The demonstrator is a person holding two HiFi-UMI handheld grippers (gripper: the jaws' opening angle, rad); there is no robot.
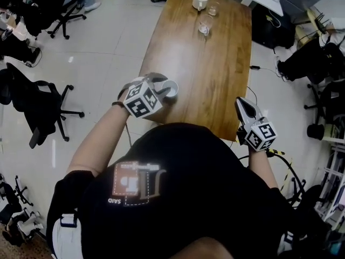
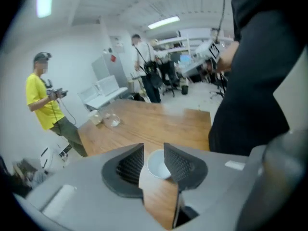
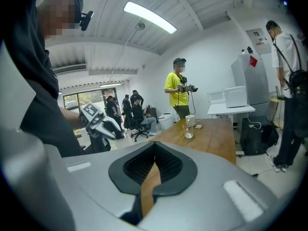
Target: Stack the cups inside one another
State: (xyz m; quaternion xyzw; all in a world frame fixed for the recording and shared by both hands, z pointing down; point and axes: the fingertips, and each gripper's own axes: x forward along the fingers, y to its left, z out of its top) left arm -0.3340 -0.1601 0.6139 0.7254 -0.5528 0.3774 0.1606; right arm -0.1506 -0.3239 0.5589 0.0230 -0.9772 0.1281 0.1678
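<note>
right hand-held gripper: we read it as closed and empty, off the near right corner of the counter.
left hand-held gripper: jaws apart, white cup standing between the tips; we see no pad pressing it.
white cup: upright at the near left of the counter, close to the edge.
risk, cup: we think a sideways pull could clip the rim and tip it, or push it off the edge.
far end: white mug, near glass and far glass are well apart from the cup. We expect a long carry, and glass may slip or knock.
</note>
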